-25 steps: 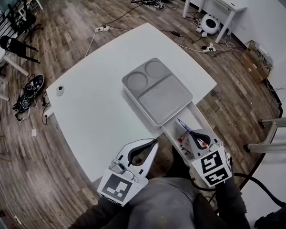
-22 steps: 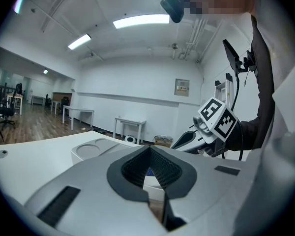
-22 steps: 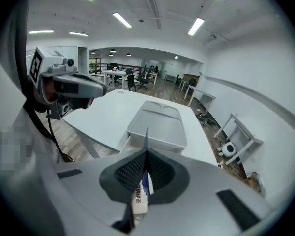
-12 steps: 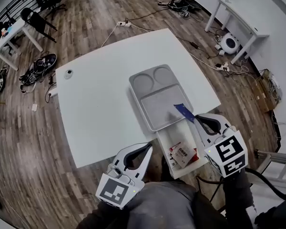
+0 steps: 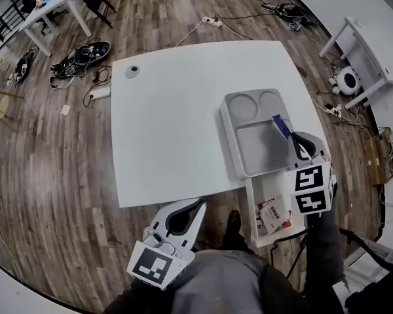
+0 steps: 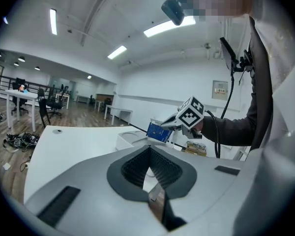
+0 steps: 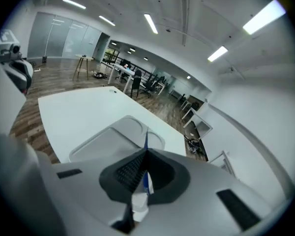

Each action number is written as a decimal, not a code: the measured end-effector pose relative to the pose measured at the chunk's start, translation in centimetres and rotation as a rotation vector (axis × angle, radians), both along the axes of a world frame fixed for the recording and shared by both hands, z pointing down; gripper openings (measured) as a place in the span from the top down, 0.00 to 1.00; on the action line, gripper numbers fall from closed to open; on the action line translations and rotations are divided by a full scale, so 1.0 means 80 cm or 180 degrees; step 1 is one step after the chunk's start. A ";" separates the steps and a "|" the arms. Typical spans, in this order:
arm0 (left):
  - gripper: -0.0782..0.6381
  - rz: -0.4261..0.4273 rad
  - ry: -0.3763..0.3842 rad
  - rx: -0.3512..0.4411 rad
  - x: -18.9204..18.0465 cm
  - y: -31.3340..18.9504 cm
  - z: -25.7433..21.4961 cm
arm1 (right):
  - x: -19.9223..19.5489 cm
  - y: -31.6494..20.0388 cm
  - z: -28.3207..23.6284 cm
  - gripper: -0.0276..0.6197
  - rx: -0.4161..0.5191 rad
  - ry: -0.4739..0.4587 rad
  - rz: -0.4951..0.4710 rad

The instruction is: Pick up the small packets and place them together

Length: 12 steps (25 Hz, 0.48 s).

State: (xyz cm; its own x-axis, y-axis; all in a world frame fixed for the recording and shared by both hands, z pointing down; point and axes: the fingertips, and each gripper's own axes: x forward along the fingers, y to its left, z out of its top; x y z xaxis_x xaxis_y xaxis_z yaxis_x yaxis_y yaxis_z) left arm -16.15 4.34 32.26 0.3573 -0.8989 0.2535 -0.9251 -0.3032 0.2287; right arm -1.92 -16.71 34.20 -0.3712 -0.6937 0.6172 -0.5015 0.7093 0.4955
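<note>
R tongs [image 5: 293, 142]: clenched on a blue packet [image 5: 281, 125]; it's sticking out past the tips, edge-on in the right gripper view.
Blue packet: hanging just ahead of the R tips, over the big section of the gray tray [image 5: 230, 136]; looks clear of the tray floor, can't be sure.
L tongs [image 5: 198, 206]: closed, nothing btwn the jaws; I'm holding them off the near edge of the table [image 5: 170, 123], well apart from the tray.
Red-and-white packet [image 5: 272, 216]: lying in the white box [image 5: 265, 191], right behind the R tongs.
Progress: early, I'm judging. One packet in grip, none resting in the tray, at least one left in the box.
Left to do: prob. setting the blue one down, then fetching the other to lie beside it.
</note>
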 end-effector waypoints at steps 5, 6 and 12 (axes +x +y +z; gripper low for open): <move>0.89 -0.0249 0.0046 -0.0073 -0.026 0.021 0.008 | -0.037 0.012 0.050 0.95 -0.0184 0.0141 -0.0135; 0.89 -0.0281 0.0050 -0.0082 -0.028 0.025 0.009 | -0.041 0.015 0.059 0.95 -0.0262 0.0144 -0.0146; 0.89 -0.0435 0.0075 -0.0130 -0.040 0.044 0.014 | -0.061 0.030 0.091 0.94 -0.0642 0.0023 -0.0225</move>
